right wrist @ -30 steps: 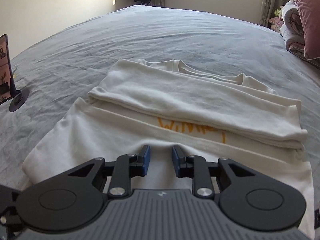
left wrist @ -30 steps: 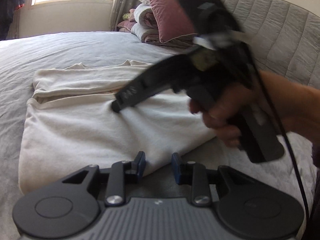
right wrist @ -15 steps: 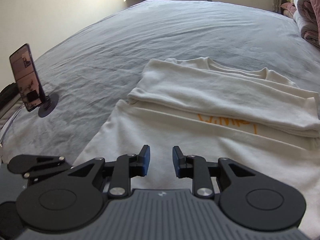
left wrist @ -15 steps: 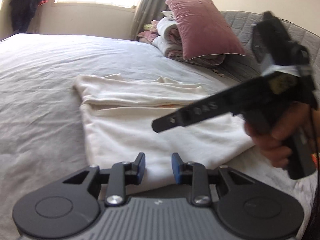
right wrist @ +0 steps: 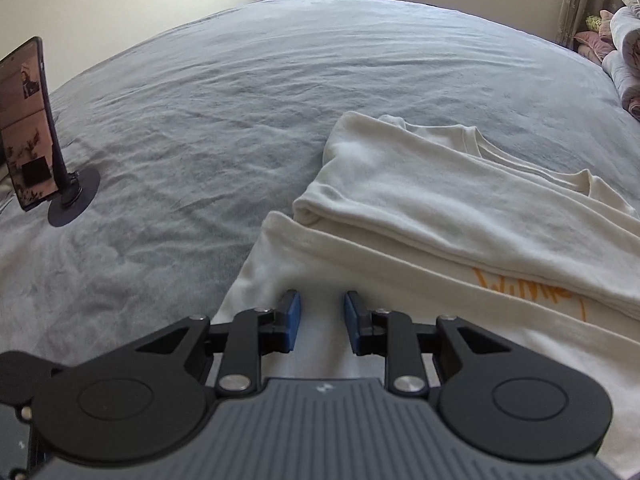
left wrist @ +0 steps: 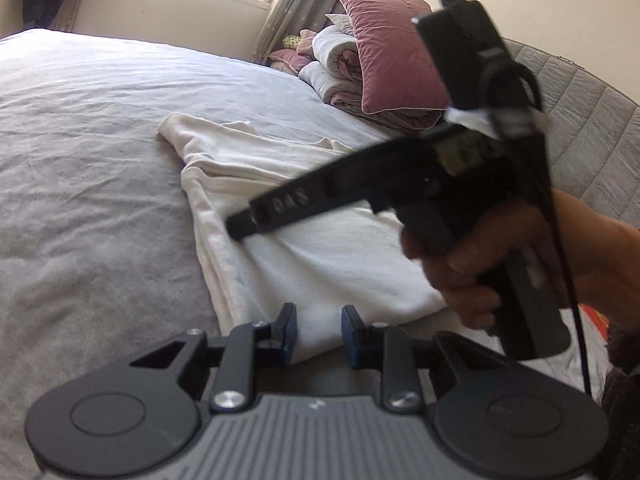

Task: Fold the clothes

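A cream T-shirt [left wrist: 320, 248] lies on the grey bed, its upper part folded down over the body so that orange lettering [right wrist: 532, 292] peeks out under the fold. In the right wrist view the shirt [right wrist: 440, 200] fills the right half. My left gripper [left wrist: 316, 332] hovers at the shirt's near corner, jaws a little apart, and the cloth's edge shows in the gap without being pinched. My right gripper [right wrist: 322, 322] hangs over the shirt's lower left part, slightly open and holding nothing. Seen from the left wrist, a hand [left wrist: 480, 272] holds the right gripper [left wrist: 240, 232] low over the shirt's left edge.
Grey bedsheet [left wrist: 80, 160] spreads to the left and far side. A phone on a round stand [right wrist: 32, 128] stands on the bed at far left. A pink pillow [left wrist: 392, 48] and folded quilts [left wrist: 340, 68] pile against the quilted headboard [left wrist: 580, 120].
My right gripper has slid left across the shirt toward its left edge, bringing the phone into view. The left gripper has shifted sideways and rolled a little. Both jaw gaps look much the same.
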`<state>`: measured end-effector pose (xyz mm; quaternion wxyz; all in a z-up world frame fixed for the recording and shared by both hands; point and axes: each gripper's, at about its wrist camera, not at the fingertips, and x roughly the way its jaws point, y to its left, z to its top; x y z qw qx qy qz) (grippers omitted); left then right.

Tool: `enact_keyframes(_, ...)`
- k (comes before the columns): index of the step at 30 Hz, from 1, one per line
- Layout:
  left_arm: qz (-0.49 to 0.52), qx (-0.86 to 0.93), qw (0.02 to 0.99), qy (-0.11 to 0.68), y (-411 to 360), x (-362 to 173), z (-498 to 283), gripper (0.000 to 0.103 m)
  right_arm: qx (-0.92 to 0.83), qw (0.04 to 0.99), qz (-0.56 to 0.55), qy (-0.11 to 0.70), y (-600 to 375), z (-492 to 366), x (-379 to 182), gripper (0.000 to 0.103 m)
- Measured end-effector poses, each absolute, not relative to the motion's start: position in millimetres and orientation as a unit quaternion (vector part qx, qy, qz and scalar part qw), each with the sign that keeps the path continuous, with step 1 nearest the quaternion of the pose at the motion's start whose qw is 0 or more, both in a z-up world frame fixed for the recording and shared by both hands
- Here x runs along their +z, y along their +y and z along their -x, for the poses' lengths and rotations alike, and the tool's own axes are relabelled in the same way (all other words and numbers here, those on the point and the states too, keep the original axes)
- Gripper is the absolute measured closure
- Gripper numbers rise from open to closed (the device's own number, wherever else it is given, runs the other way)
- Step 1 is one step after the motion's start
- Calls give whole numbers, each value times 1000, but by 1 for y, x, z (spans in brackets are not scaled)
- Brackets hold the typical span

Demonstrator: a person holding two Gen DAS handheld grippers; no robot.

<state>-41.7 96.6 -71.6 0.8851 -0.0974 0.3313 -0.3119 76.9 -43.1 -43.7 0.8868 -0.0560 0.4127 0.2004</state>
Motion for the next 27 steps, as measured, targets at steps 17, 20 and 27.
enact_keyframes(17,96,-333,874,340,68,-53,26,77,112,906,8,409,-141,-61,-3,69)
enact_keyframes(20,94,-348,872,333,45,-49,22,77,77,904,6,421,-180,-43,-3,69)
enact_keyframes(27,55,-378,857,344,-12,-54,28,77,41,898,-22,438,-224,-23,-23,69)
